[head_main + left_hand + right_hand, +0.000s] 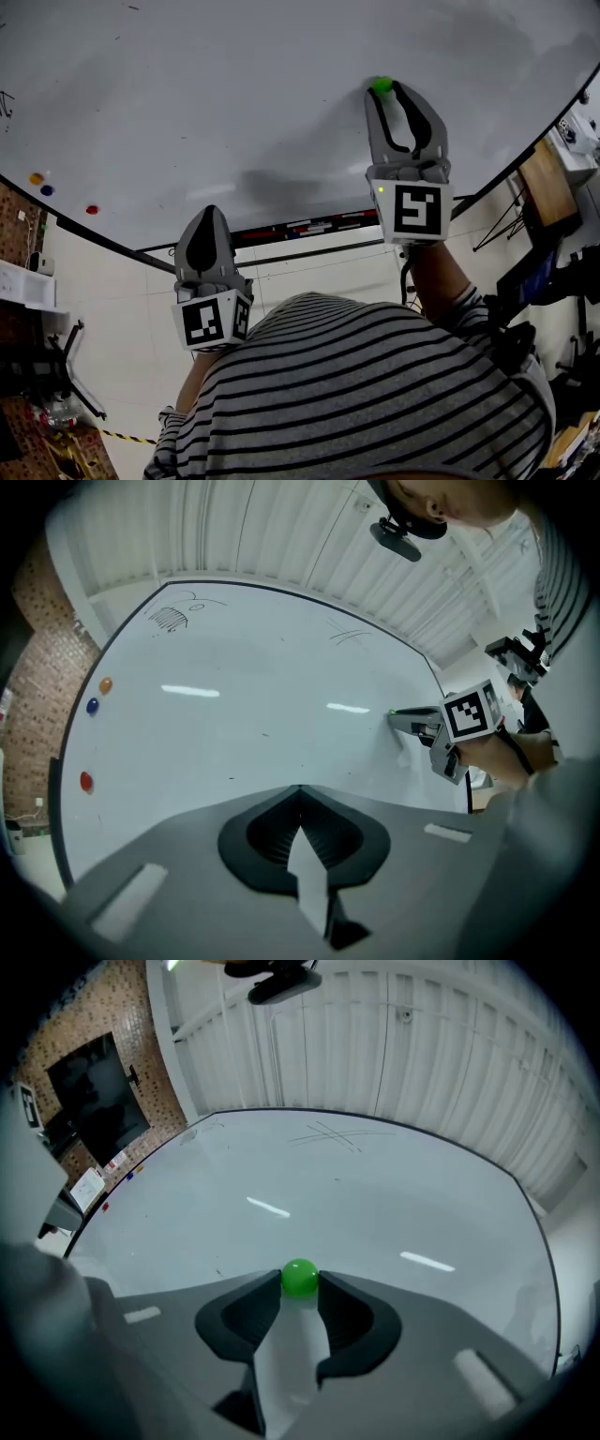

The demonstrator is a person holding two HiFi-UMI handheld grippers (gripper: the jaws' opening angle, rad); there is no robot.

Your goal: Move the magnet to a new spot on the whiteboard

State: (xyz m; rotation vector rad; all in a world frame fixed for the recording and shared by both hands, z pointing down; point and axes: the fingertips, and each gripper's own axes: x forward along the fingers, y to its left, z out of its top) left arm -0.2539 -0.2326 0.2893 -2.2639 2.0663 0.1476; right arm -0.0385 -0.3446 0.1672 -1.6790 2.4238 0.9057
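A small green ball magnet (382,85) (300,1278) sits between the fingertips of my right gripper (385,88) (300,1284), which is shut on it right at the surface of the whiteboard (234,112) (375,1185), in its right half. In the left gripper view the right gripper (397,712) shows from the side, tip against the whiteboard (262,696). My left gripper (208,217) (300,789) is shut on nothing, lower and to the left, near the board's bottom edge.
Orange (36,178), blue (47,190) and red (92,210) magnets stick at the board's left edge. A marker ledge (300,228) runs under the board. Pen scribbles (173,617) mark the top. A wooden desk (548,183) stands at the right.
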